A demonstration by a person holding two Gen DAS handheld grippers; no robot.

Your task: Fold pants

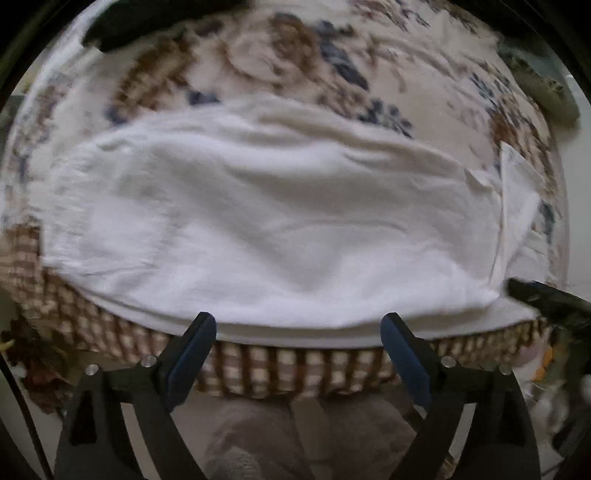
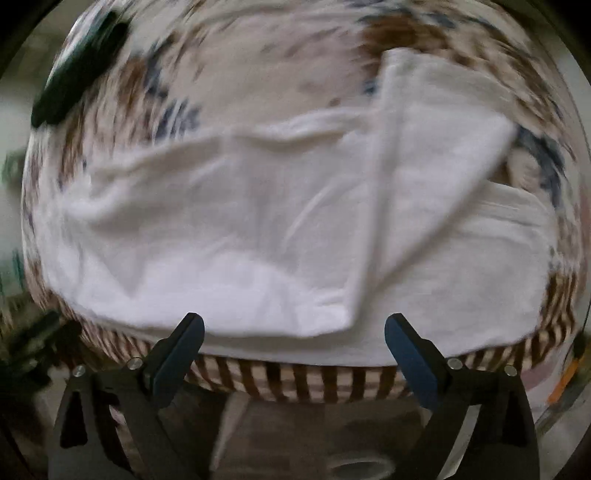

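White pants (image 1: 258,229) lie folded in layers on a table with a floral cloth (image 1: 280,66); they reach the near edge. In the right wrist view the pants (image 2: 240,229) show a folded flap running up to the right (image 2: 443,122). My left gripper (image 1: 299,325) is open and empty, hovering at the near edge of the pants. My right gripper (image 2: 293,326) is open and empty, also at the near edge. The other gripper's dark tip shows at the right edge of the left wrist view (image 1: 539,295) and at the left edge of the right wrist view (image 2: 37,339). Both views are motion-blurred.
The cloth has a brown checked border (image 1: 295,365) hanging over the table's front edge. A dark object (image 1: 122,26) lies at the far left of the table, also in the right wrist view (image 2: 77,70). Cluttered items sit off the table's right side (image 1: 546,369).
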